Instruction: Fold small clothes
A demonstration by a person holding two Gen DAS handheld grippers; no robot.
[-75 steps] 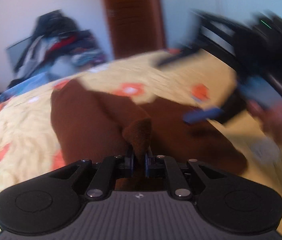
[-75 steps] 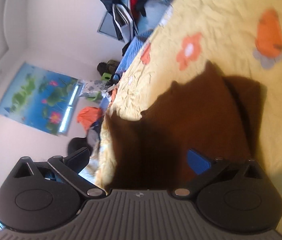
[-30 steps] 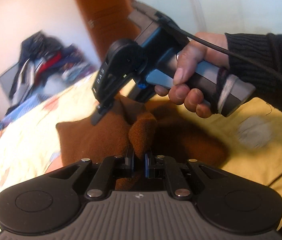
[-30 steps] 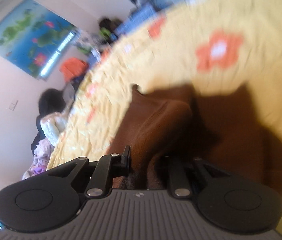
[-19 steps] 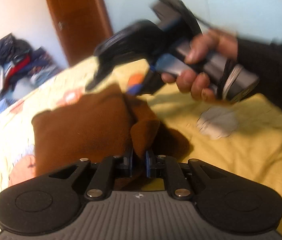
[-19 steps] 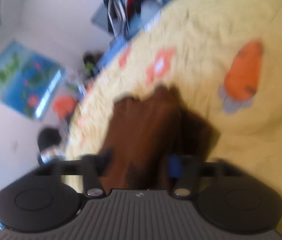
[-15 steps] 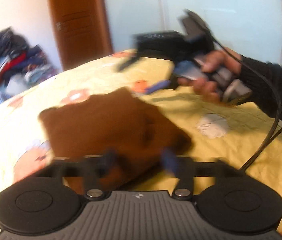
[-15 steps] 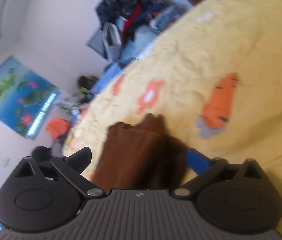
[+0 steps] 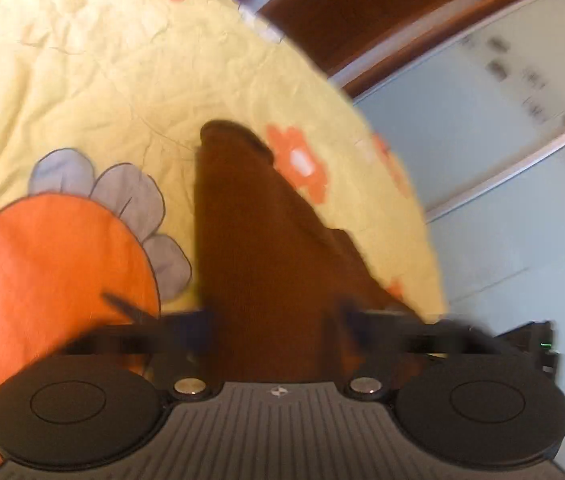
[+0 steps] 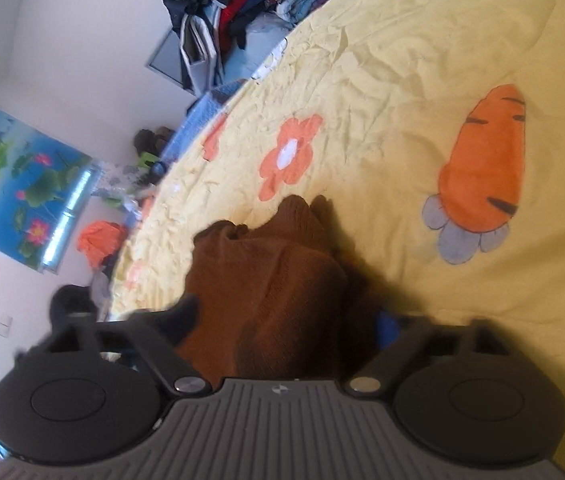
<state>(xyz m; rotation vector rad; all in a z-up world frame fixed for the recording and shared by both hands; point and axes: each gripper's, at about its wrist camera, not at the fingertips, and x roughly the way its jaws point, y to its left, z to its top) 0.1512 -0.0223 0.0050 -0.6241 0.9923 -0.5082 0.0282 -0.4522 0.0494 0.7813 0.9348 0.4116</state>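
A small brown knitted garment [image 9: 258,248] lies folded on the yellow bedspread [image 9: 82,80]. In the left wrist view my left gripper [image 9: 276,320] is open, its blurred fingers standing either side of the garment's near end. In the right wrist view the same garment [image 10: 270,296] lies bunched, and my right gripper [image 10: 286,320] is open with its fingers spread either side of the near edge. Neither gripper holds the cloth.
The bedspread is printed with orange carrots [image 10: 482,168] and orange flowers [image 10: 288,156]. A pile of clothes [image 10: 238,4] sits beyond the bed's far end. A wooden door [image 9: 362,4] and pale cupboard doors [image 9: 502,160] stand past the bed's edge.
Both grippers have let go of the brown garment and opened. The garment now lies folded on the bed. Both grippers have swung round and come close over it.
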